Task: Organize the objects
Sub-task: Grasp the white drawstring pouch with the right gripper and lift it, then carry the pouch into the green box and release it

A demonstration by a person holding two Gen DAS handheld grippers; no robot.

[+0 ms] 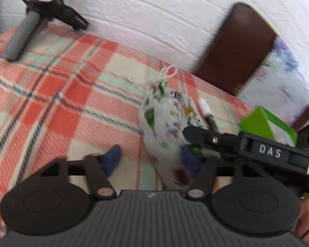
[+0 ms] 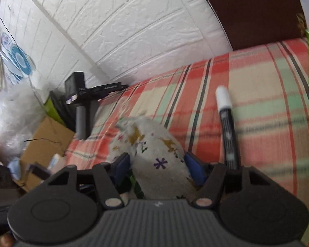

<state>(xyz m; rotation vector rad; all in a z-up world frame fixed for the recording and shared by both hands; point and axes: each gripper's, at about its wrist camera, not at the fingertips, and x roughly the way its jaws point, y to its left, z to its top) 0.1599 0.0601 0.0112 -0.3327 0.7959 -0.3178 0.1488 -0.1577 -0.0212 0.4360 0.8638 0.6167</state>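
- While blur smears both views, left wrist first: left claw (image 1: 152, 160) is spread wide; printed drawstring pouch (image 1: 166, 121) lies between its blue pads (image 1: 112, 161), nearer the right-hand one. Contact there: cannot tell. Gap on the other side.
- Pouch rests on the plaid blanket (image 1: 51, 94), tied neck pointing toward the white brick-pattern wall (image 1: 154, 20).
- Right claw (image 1: 187, 132) reaches in from the right edge, one finger tip at the pouch's side.
- Marker (image 1: 208, 113) with white cap just beyond the pouch; green box (image 1: 265, 123) near it, right.
- Camera on a grey handle (image 1: 37, 14) far left on the blanket. Brown board (image 1: 237, 47) leans on the wall.
- Right wrist view: right claw (image 2: 157, 165) straddles the pouch (image 2: 154, 152), pads (image 2: 192, 167) on both flanks, partly closed around it. Firm grip or loose: cannot tell.
- Marker (image 2: 226, 127) lies just right of the pouch, cap away from the camera.
- Cardboard box (image 2: 43, 142) and plastic bag (image 2: 16, 115) sit off the blanket's left edge.
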